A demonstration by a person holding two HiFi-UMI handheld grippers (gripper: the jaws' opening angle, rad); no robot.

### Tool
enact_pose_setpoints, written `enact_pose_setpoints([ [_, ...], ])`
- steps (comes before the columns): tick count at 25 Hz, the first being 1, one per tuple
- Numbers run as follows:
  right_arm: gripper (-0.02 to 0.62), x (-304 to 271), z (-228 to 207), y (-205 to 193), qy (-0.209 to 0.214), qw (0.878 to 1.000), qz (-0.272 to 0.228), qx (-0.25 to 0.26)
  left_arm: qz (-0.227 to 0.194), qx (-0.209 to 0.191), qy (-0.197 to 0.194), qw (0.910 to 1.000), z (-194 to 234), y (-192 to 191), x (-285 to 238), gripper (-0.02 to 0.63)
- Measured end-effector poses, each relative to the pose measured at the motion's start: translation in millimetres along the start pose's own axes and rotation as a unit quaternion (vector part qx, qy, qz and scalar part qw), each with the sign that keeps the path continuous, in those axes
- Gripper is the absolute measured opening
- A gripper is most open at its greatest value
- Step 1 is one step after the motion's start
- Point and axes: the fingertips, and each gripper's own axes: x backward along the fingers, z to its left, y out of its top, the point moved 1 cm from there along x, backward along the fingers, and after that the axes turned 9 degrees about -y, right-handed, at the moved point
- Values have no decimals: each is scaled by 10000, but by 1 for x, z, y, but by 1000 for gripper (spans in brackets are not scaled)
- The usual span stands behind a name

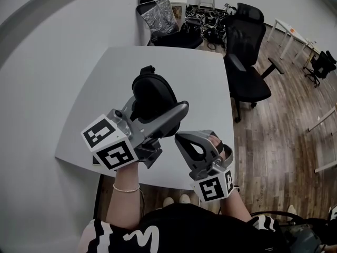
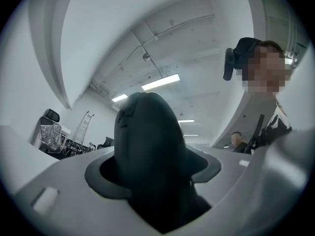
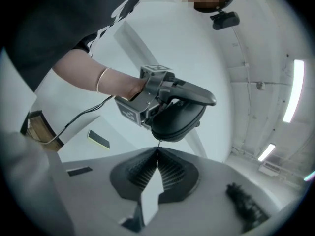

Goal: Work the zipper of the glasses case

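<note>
The black glasses case (image 1: 152, 91) hangs in the air above the white table (image 1: 200, 78), well clear of its top. Nothing inside the case shows in any view, and I cannot tell how far its zipper is run. The left gripper (image 1: 160, 117) has its 2 jaws spread wide and clamped on the case's sides, with the rounded end of the case standing out beyond them. The right gripper (image 3: 157, 151) has its jaws brought together, and their tips meet on the thin zipper pull (image 3: 158, 144) that hangs from the case's lower edge. The left forearm, with a thin bracelet (image 1: 126, 187) at the wrist, reaches up from the near table edge, and its gripper points away over the table. The right gripper sits low beside it, near the table's front right corner, and points toward the case.
</note>
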Motion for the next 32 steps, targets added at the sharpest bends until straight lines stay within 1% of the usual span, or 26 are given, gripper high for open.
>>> enact_pose_setpoints([
  [2, 5, 5, -4, 0, -32, 9991, -131, -394, -77, -24, 142, 9999, 3, 0, 5, 328],
  [4, 5, 12, -16, -3, -113, 9966, -274, -769, -54, -231, 484, 9985, 10, -1, 13, 330],
  [5, 5, 14, -26, -6, -197, 9952, -264, -920, 46, -389, 694, 9968, 14, -4, 17, 330],
  [7, 5, 15, -54, -13, -523, 9914, 2, -1199, 342, -665, 1006, 9921, 20, -11, 21, 330],
  [8, 5, 13, -69, -16, -773, 9868, 235, -1405, 473, -755, 1090, 9900, 22, -17, 22, 330],
  [10, 5, 7, -90, -18, -1241, 9701, 610, -1994, 610, -867, 1207, 9870, 21, -32, 25, 330],
  [11, 5, 3, -97, -15, -1387, 9621, 639, -2260, 617, -902, 1281, 9857, 21, -39, 26, 330],
  [13, 5, -4, -107, -8, -1534, 9531, 571, -2545, 555, -969, 1485, 9826, 20, -48, 25, 331],
  [15, 5, -5, -109, -9, -1591, 9504, 622, -2599, 463, -1105, 1711, 9780, 18, -56, 23, 331],
  [17, 5, 1, -101, -16, -1599, 9490, 697, -2628, 417, -1364, 1898, 9714, 11, -68, 24, 331],
  [19, 6, 7, -93, -22, -1580, 9487, 726, -2640, 444, -1576, 2027, 9655, 8, -78, 25, 331],
  [20, 5, 8, -91, -24, -1567, 9487, 738, -2646, 460, -1600, 2069, 9641, 9, -80, 26, 331],
  [23, 5, 5, -87, -25, -1521, 9462, 723, -2764, 452, -1511, 2145, 9639, 15, -80, 30, 331],
  [26, 5, 2, -84, -26, -1474, 9442, 689, -2863, 481, -1541, 2156, 9630, 16, -81, 28, 331],
  [32, 5, 0, -83, -28, -1411, 9460, 651, -2846, 557, -1576, 2097, 9634, 14, -85, 15, 331],
])
